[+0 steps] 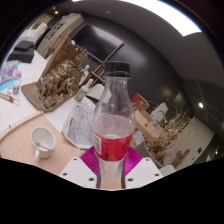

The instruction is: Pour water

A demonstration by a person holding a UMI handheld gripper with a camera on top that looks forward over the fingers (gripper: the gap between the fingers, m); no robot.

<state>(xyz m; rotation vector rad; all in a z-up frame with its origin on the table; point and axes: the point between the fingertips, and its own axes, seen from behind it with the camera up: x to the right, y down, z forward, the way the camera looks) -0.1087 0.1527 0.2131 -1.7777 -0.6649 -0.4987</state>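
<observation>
Clear plastic bottle [113, 118] pinched in gripper [112, 163], held upright above surface [25, 148], cap still on. White mug [42, 141] off to the left, apart. Risk: tilting without uncapping pours nothing; slick wall may slip.

bottle [112, 120]: clear glossy plastic, matt black cap, shiny red label | cup [42, 141]: smooth white glazed ceramic | counter [30, 150]: matt pale wood-look top | gripper [112, 165] pads [92, 160]: matt magenta, ridged
</observation>
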